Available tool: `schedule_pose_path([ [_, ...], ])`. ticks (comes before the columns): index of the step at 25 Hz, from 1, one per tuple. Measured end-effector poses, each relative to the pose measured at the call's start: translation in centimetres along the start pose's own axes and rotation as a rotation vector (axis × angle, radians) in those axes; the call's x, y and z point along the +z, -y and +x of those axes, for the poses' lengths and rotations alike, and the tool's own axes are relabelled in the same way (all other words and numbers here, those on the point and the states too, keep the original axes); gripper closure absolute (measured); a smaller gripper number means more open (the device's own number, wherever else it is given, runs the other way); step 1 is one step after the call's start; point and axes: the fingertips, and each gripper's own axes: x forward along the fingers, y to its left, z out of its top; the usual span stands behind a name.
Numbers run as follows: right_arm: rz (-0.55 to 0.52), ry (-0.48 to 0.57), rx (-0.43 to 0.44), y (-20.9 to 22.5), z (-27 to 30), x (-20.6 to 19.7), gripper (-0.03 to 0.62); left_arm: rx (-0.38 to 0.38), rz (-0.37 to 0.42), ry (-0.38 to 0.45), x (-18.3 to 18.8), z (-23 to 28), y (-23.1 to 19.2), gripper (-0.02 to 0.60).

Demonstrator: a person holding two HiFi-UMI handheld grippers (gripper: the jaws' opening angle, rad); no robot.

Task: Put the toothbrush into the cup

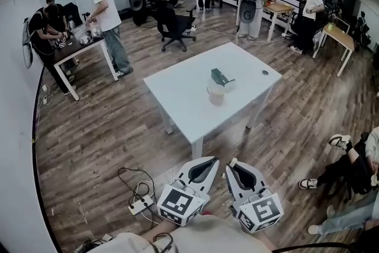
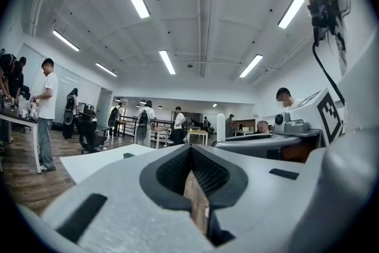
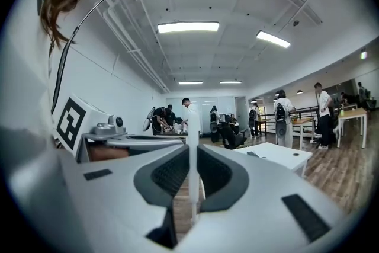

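A white cup [image 1: 216,94] stands upright near the middle of the white table [image 1: 183,92], well ahead of both grippers. My right gripper [image 1: 231,164] is held low near my body, shut on a thin white toothbrush [image 3: 191,121] that stands upright between its jaws. The toothbrush [image 2: 221,126] also shows as a white stick in the left gripper view. My left gripper [image 1: 212,159] is beside the right one, jaws together with nothing in them. In the gripper views the left gripper [image 2: 190,148] and right gripper [image 3: 194,154] point out over the room towards the table.
A green box [image 1: 220,76] lies just behind the cup and a small dark disc [image 1: 265,73] sits near the table's far right corner. A power strip with cables [image 1: 140,204] lies on the wooden floor at my left. A seated person's legs [image 1: 343,169] reach in from the right.
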Motion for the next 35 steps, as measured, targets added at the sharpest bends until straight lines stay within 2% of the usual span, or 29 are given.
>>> schedule_pose_path([
  [11, 0.017, -0.014, -0.054, -1.3, 0.3, -1.1, 0.546, -0.035, -0.053, -0.017, -1.9, -1.7, -1.2, 0.574],
  [17, -0.004, 0.003, -0.078, -0.2, 1.0, -0.5, 0.546, -0.057, -0.039, -0.017, -1.7, -0.1, -2.0, 0.574],
  [26, 0.004, -0.003, -0.058, 3.7, 5.4, -0.9, 0.546, -0.039, -0.045, -0.03, -2.2, 4.3, -5.7, 0.574],
  [35, 0.017, -0.035, -0.031, 10.8, 11.5, -1.0, 0.546, -0.011, -0.071, -0.055, -2.8, 12.0, -10.9, 0.574],
])
